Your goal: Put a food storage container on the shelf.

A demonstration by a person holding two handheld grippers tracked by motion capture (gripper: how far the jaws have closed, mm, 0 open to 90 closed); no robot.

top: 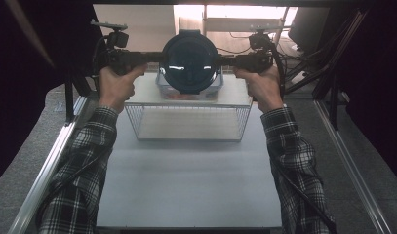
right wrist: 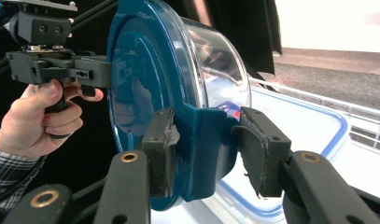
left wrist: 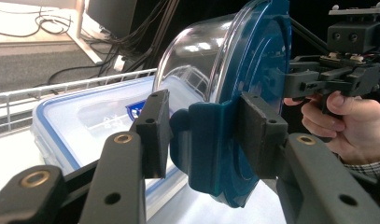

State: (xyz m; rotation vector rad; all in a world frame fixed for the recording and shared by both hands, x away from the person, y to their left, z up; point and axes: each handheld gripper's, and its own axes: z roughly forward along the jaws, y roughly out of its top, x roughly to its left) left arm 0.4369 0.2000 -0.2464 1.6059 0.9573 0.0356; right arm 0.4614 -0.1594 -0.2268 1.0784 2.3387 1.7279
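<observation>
Blue-lidded bowl (top: 189,61) and box (left wrist: 92,119) logo unreadable.

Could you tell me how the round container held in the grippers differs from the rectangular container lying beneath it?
The round container has a solid dark blue lid and a clear domed bowl; the rectangular container has a translucent lid with a blue rim. The round container is held in the air on its side, lid facing the person, gripped at its side tabs by the left gripper and right gripper; the rectangular container lies flat on the wire rack. Both are lidded.
</observation>
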